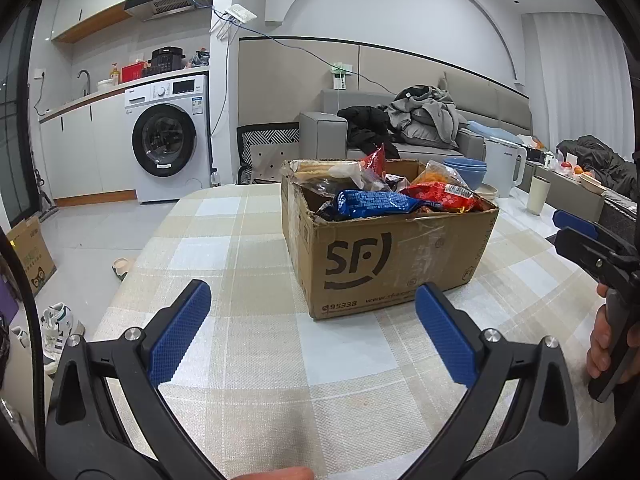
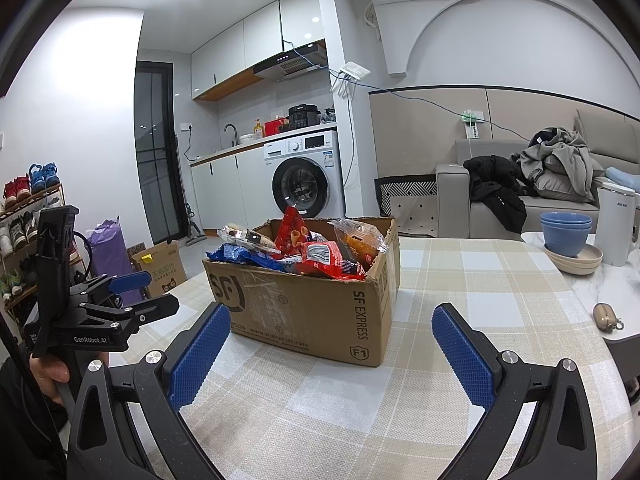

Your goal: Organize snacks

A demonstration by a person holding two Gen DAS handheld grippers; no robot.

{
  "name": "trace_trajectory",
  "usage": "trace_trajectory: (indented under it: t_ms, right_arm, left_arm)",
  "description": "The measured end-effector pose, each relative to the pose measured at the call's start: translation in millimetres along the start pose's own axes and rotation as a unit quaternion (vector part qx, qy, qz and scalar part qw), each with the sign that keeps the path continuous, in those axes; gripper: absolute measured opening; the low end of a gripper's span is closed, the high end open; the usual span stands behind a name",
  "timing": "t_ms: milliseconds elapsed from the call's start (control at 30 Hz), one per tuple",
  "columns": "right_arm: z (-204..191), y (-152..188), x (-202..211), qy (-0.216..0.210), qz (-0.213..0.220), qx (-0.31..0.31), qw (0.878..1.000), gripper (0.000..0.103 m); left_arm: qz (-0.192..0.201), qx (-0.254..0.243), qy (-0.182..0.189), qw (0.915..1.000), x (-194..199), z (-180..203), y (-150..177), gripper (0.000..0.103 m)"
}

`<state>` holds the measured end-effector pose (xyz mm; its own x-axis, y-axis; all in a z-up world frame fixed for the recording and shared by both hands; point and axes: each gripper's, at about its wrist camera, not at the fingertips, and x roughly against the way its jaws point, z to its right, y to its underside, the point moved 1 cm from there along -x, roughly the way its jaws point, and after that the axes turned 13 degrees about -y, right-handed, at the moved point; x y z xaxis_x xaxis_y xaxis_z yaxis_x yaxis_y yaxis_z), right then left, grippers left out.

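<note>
A brown SF Express cardboard box (image 1: 396,264) stands open on the checked tablecloth (image 1: 248,344), full of snack packets: a blue one (image 1: 372,202), red ones (image 1: 440,196) and an orange one (image 1: 434,176). It also shows in the right wrist view (image 2: 316,312), with a red packet (image 2: 324,258) on top. My left gripper (image 1: 314,300) is open and empty, just short of the box's near corner. My right gripper (image 2: 330,322) is open and empty in front of the box. Each gripper shows in the other's view, the right one (image 1: 576,228) and the left one (image 2: 144,292).
Stacked blue bowls (image 2: 566,232) on a beige plate, a white kettle (image 2: 616,224) and a small brown case (image 2: 606,314) sit at the table's right. A beige cup (image 1: 538,196) stands past the box. A sofa with clothes, a washing machine (image 1: 168,140) and a shoe rack (image 2: 24,216) surround the table.
</note>
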<state>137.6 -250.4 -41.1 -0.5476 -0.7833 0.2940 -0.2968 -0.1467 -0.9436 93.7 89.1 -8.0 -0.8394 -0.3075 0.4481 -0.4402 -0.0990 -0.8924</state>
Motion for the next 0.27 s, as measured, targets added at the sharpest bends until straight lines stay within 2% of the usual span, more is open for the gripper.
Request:
trace_trajectory:
  t_ms: [267]
  right_arm:
    - [-0.7, -0.2, -0.2, 0.0, 0.0, -0.001, 1.0, 0.103]
  left_arm:
    - [0.0, 0.001, 0.0, 1.0, -3.6, -2.3, -1.6, 0.102]
